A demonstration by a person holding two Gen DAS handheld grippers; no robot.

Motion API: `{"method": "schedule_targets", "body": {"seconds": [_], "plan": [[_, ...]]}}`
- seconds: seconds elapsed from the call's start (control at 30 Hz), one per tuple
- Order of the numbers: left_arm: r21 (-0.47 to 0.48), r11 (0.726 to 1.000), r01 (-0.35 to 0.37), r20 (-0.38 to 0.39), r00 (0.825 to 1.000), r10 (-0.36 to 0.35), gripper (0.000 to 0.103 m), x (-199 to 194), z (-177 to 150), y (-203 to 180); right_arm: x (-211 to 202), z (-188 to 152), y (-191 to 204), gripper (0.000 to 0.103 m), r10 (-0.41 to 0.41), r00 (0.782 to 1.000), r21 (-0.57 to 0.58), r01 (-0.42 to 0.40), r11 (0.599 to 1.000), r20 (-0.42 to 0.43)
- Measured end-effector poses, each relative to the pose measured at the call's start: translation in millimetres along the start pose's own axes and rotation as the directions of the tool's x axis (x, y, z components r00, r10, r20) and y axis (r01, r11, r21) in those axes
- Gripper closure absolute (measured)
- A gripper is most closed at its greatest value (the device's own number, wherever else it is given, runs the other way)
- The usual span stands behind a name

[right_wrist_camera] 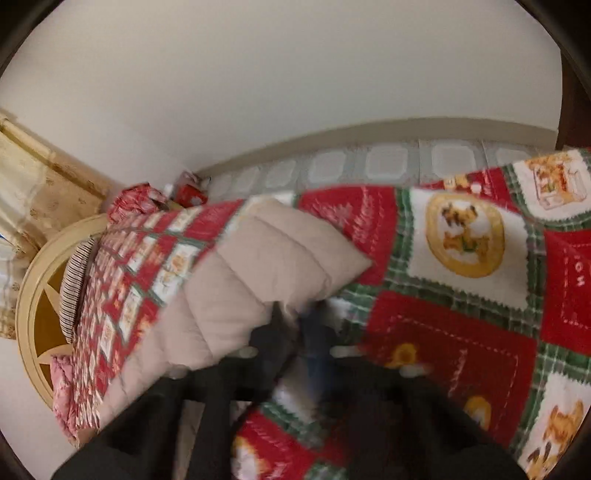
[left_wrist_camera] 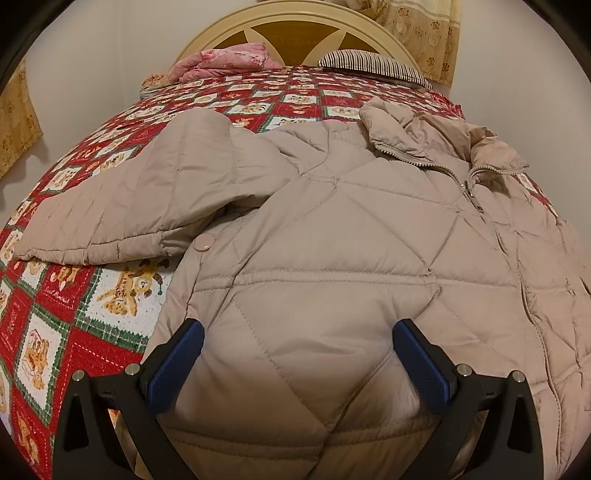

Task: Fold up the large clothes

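A beige quilted jacket [left_wrist_camera: 332,229] lies front up on a red, green and white patchwork quilt [left_wrist_camera: 74,314], zipped to the collar, with one sleeve [left_wrist_camera: 110,199] stretched out to the left. My left gripper [left_wrist_camera: 298,326] stands wide open on the jacket's lower body, puffy fabric bulging between its blue pads [left_wrist_camera: 177,365]. In the blurred right wrist view, the other sleeve [right_wrist_camera: 266,258] lies across the quilt [right_wrist_camera: 461,332]. My right gripper [right_wrist_camera: 295,321] is shut at that sleeve's near edge, with a bit of beige fabric between the tips.
A cream headboard [left_wrist_camera: 295,22] stands at the far end of the bed, with a pink folded cloth [left_wrist_camera: 225,61] and a striped pillow [left_wrist_camera: 369,62] in front of it. Patterned curtains [left_wrist_camera: 424,33] hang behind. Beyond the bed's side lie a tiled floor [right_wrist_camera: 388,162] and red packages [right_wrist_camera: 147,199].
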State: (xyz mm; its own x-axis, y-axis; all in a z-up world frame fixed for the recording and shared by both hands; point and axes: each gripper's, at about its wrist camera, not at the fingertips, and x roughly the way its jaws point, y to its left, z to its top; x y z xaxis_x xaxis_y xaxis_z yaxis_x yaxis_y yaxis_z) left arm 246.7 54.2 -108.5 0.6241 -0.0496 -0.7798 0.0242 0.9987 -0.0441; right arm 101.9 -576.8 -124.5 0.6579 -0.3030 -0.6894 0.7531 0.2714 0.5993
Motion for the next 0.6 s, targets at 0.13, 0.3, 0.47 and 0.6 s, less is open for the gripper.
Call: {"method": "schedule_targets", "body": {"seconds": [0.13, 0.3, 0.47, 0.6], "plan": [[-0.002, 1.0, 0.003, 0.0, 1.0, -0.003, 0.001, 0.1, -0.1, 0.0, -40.1, -8.8, 28.1, 0.095, 0.024, 0.995, -0.154, -0.008, 0.988, 0.1], [-0.007, 1.0, 0.01, 0.001, 1.0, -0.01, 0.001, 0.7, 0.2, 0.5, -95.6, -29.0, 88.2, 0.096, 0.178, 0.973, -0.31, -0.125, 0.942, 0.149], [-0.014, 1.0, 0.019, 0.003, 1.0, -0.019, 0.001, -0.4, -0.2, 2.0, -162.5, -97.5, 183.4, 0.097, 0.346, 0.931, -0.59, -0.213, 0.778, 0.12], [-0.022, 0.999, 0.03, 0.006, 1.0, -0.03, 0.001, -1.7, -0.2, 4.0, -188.9, -163.6, 232.2, 0.097, 0.414, 0.91, -0.701, -0.3, 0.647, -0.007]]}}
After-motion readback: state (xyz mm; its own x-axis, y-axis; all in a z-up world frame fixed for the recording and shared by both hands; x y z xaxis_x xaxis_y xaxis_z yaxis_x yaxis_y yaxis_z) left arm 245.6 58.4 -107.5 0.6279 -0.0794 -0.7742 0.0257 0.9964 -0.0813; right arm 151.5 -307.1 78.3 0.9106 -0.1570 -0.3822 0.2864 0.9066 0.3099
